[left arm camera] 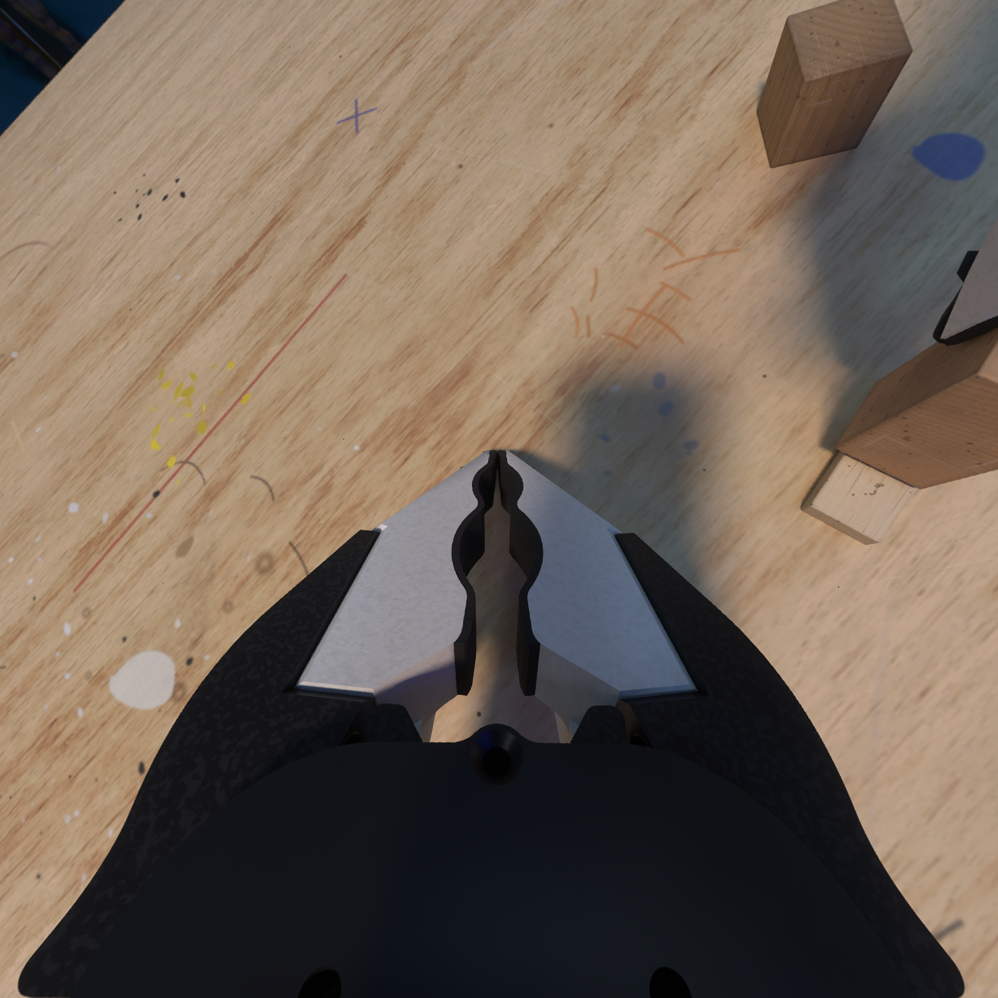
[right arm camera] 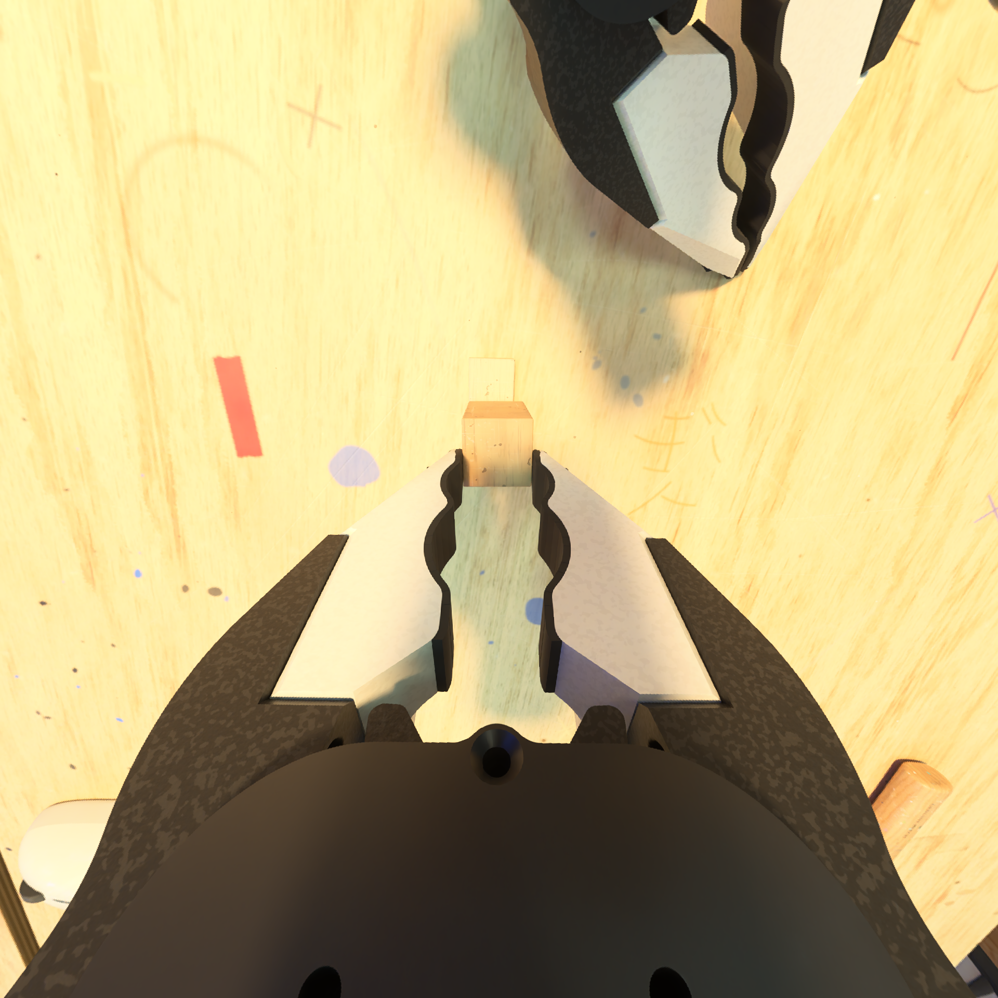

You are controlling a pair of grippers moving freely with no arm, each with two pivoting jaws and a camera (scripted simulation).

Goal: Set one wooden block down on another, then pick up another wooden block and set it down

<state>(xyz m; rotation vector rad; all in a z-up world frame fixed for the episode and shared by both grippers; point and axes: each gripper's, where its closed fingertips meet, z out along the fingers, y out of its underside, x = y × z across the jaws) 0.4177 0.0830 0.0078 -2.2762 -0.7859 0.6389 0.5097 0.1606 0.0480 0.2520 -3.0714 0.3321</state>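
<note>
Item 1, lower centre of the left wrist view: left gripper (left arm camera: 497, 454), black pebbled housing with pale matte finger plates and wavy dark pads. Jaws closed tip to tip, empty, poised over the bare table (left arm camera: 378, 227).

Item 2, table: light plywood with a streaky grain, marked with paint flecks, a thin red line, a white blob at lower left and orange scribbles right of centre.

Item 3, upper right of that view: upright block (left arm camera: 831, 81), mid-brown wood, square-edged, speckled, standing alone and well apart from the others.

Item 4, right edge: brown block (left arm camera: 929, 426) lying across a pale block (left arm camera: 858, 499), which juts out beneath it. The two appear to touch.

Item 5, lower centre of the right wrist view: right gripper (right arm camera: 497, 469), same build. Jaws narrowly parted and pressed against both sides of the brown block, seen end-on here, so it is clamped; a pale face of the lower block peeks out just above it.

Item 6, upper right of that view: the left gripper seen from outside. Lower right edge: a rounded wooden piece (right arm camera: 907, 799), kind unclear.

Progress, as judged: the first stacking looks placed but unreleased. Remaining: release, then fetch and set down another block, probably the upright one.
</note>
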